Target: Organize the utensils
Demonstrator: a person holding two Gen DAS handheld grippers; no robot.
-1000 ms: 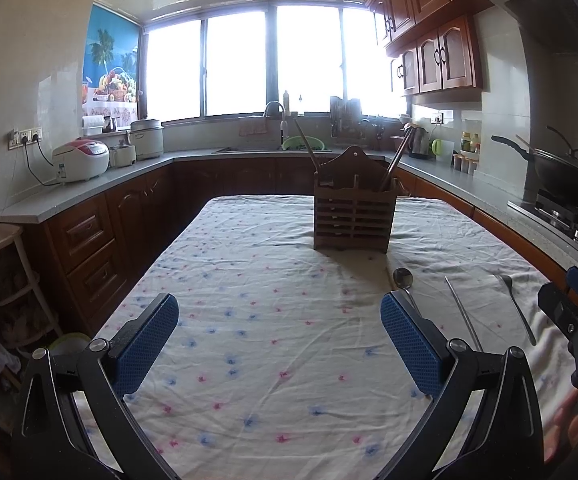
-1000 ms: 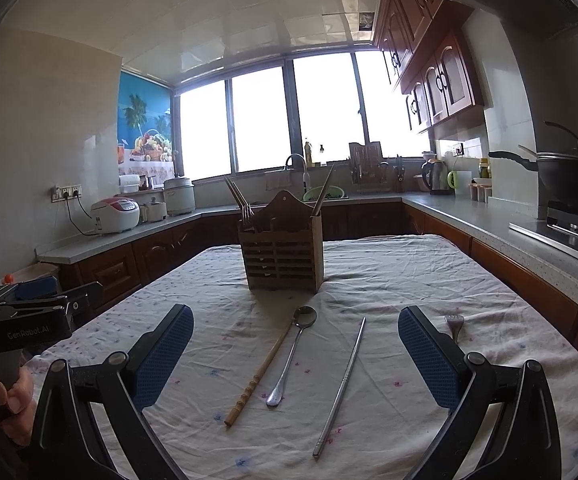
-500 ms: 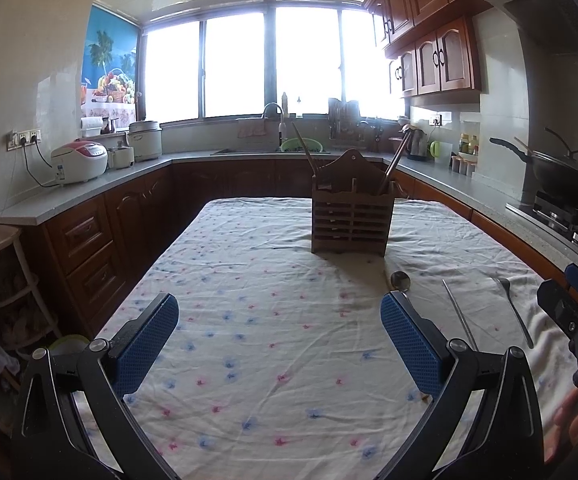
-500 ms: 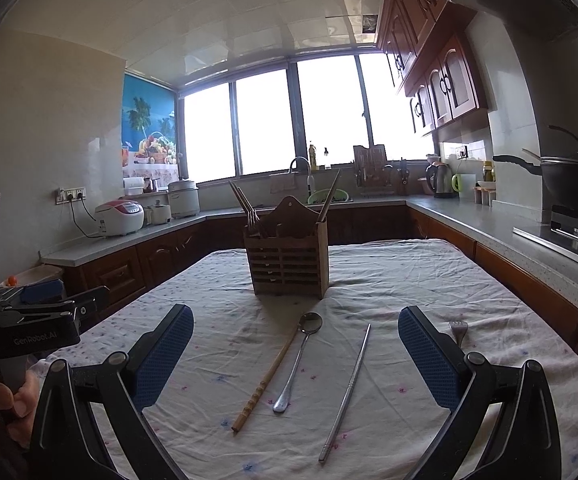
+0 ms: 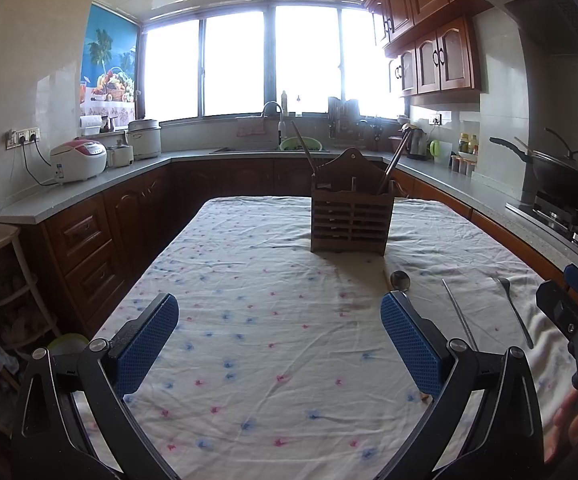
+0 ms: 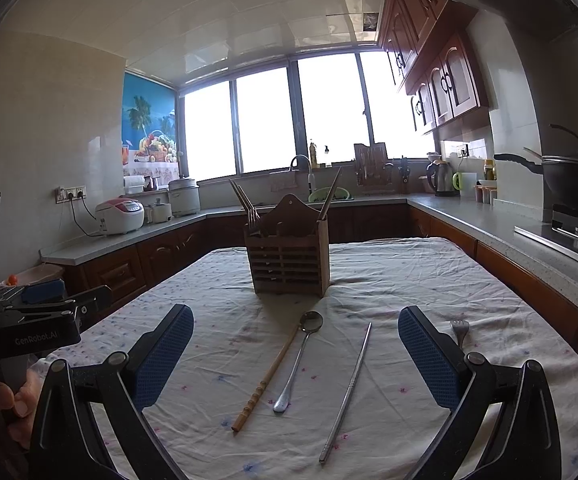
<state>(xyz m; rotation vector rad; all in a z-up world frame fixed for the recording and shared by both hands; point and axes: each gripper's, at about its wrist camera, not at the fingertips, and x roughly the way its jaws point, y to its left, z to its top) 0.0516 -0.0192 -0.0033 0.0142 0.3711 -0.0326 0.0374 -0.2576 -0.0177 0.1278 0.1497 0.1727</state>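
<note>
Hovering my right gripper point(image 6: 295, 358) wide open above the spoon point(image 6: 299, 360), bamboo chopstick point(image 6: 267, 376) and metal chopstick point(image 6: 347, 390). My left gripper point(image 5: 279, 344) gapes empty; wooden holder point(image 6: 287, 258) stands far ahead.

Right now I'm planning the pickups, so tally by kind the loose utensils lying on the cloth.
Wooden chopstick: 1
Metal chopstick: 1
Spoon: 1
Fork: 1
Total: 4 on the tablecloth, none gripped yet.
</note>
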